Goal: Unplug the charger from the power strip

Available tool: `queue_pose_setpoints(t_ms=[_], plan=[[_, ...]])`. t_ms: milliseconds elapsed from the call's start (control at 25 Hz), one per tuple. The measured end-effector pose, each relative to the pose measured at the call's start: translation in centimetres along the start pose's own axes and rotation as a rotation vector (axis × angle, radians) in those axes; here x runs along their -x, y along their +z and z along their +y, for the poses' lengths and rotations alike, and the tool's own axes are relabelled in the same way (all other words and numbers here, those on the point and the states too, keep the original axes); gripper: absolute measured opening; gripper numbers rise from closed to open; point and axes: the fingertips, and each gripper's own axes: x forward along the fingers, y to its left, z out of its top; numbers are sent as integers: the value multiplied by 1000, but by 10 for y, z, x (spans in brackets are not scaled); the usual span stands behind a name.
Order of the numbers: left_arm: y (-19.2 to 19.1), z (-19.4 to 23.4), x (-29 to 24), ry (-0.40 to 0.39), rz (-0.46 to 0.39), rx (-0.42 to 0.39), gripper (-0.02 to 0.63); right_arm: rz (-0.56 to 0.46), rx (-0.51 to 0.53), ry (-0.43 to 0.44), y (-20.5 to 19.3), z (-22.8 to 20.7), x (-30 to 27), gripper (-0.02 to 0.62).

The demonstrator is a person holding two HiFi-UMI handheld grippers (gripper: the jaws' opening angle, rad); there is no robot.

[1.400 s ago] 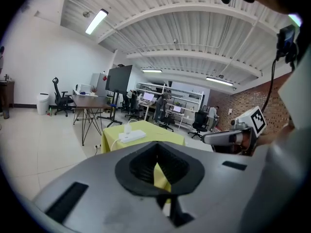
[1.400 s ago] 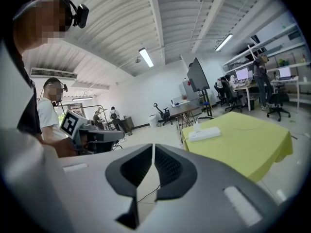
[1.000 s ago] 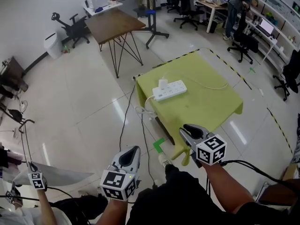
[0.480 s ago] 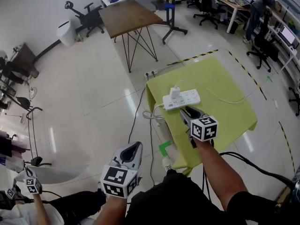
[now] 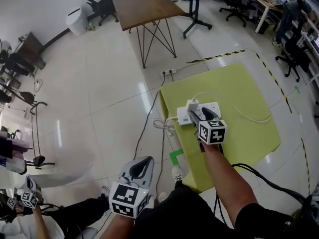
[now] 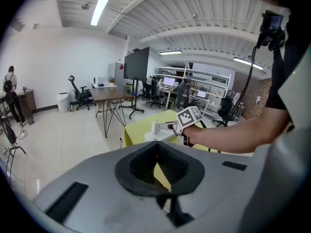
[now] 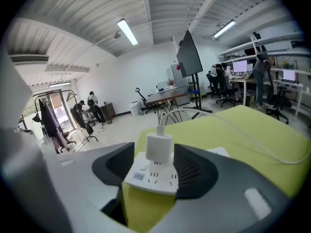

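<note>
A white power strip (image 5: 213, 106) lies on a table under a yellow-green cloth (image 5: 239, 138). A white charger (image 5: 192, 105) is plugged into its left end, and a white cable (image 5: 249, 117) runs off across the cloth. My right gripper (image 5: 198, 114) is down over that end of the strip. Its jaws have just been opening and now stand open, one on each side of the charger (image 7: 159, 147), with the pads clear of it and the strip (image 7: 153, 177) below. My left gripper (image 5: 143, 161) hangs low over the floor, left of the table, shut and empty.
A brown table (image 5: 147, 9) on thin black legs stands beyond, with a floor socket (image 5: 168, 72) and black cables (image 5: 144, 126) between it and the cloth. Office chairs and desks line the far right. Black-yellow tape (image 5: 219, 57) marks the floor. Another person's marker cubes (image 5: 27, 199) show at lower left.
My right gripper has travelled from the table's near edge forward onto the power strip, and its jaws have spread around the charger. My left gripper has drifted slightly forward and lower.
</note>
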Motion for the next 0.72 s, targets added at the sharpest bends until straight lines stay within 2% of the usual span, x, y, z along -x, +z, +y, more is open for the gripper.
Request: queue_pose_setpoints(t_ms=[320,720], plan=[[-4,12,-13,22,38,20,6,35,-10,-14,-6,-6,-49,304],[-2,13,-25,1,50,38,6,60,-16,-30,-5,-8,-57,267]])
